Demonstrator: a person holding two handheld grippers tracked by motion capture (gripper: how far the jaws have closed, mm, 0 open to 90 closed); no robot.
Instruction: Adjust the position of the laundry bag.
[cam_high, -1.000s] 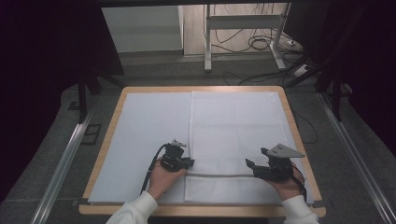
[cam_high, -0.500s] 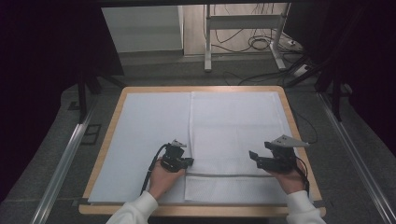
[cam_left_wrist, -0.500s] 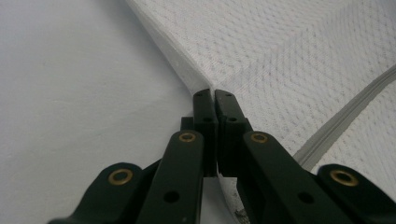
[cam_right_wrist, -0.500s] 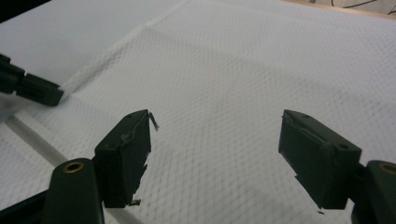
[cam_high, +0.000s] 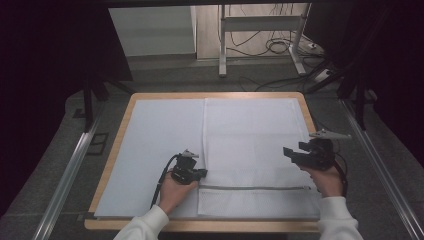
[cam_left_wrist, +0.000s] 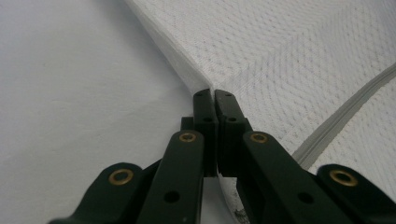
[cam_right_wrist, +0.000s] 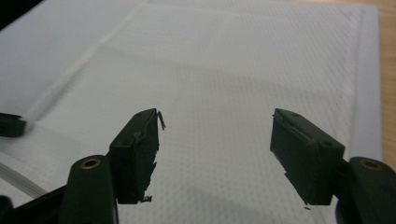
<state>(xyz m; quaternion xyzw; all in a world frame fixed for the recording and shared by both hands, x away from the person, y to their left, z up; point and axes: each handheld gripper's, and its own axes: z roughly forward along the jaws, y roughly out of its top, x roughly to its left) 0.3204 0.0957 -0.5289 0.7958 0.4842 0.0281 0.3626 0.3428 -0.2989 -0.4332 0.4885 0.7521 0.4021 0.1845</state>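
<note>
A white mesh fabric bag (cam_high: 252, 150), rectangular and flat, lies on the right half of a pale white mat (cam_high: 150, 145) that covers a wooden tabletop (cam_high: 116, 150). The bag has a fine woven dimpled texture, and a grey zipper (cam_high: 255, 188) runs straight across it near the edge closest to the person. Its left edge lies along the middle of the mat.

The left gripper (cam_high: 200, 173) rests low on the mat at the bag's left edge, just above the left end of the zipper. In the left gripper view, its two black jaws are pressed together on the folded edge of the bag (cam_left_wrist: 299, 65), with the zipper (cam_left_wrist: 345, 116) running away to the right of the gripper (cam_left_wrist: 214, 95).

The right gripper (cam_high: 289, 152) is held above the bag's right side, clear of the fabric, near the right end of the zipper. Its jaws stand wide apart and have just been closing a little, with nothing between them. In the right gripper view, the bag (cam_right_wrist: 233, 70) spreads out beneath and beyond the gripper (cam_right_wrist: 215, 126), not touching it.
</note>
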